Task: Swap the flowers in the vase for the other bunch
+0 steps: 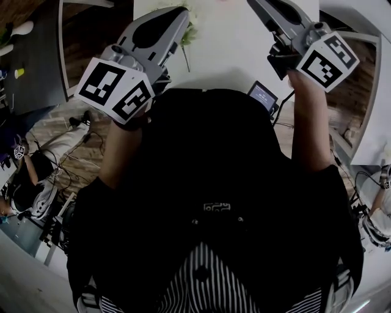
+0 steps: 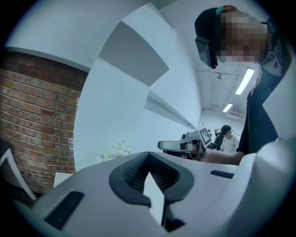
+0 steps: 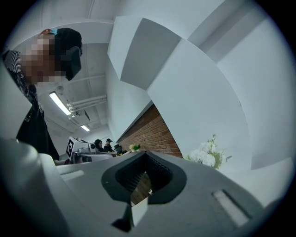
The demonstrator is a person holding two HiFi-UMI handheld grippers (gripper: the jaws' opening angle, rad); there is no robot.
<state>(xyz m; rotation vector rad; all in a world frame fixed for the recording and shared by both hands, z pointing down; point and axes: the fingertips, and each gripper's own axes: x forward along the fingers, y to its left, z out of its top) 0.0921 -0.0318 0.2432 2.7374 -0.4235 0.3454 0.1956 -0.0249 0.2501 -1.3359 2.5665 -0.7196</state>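
Near the right gripper, a small screen shows illegible text

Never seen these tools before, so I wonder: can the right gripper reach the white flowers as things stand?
Probably yes: the white flowers stand ahead of the right gripper with nothing between. Its jaws are shut, though, and must open first.

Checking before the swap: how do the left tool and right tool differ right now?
In the head view the left tool ends beside pale flowers; the right tool is over white table. Each own view shows flowers: left of the left tool's jaws, right of the right tool's. Both are shut, empty.
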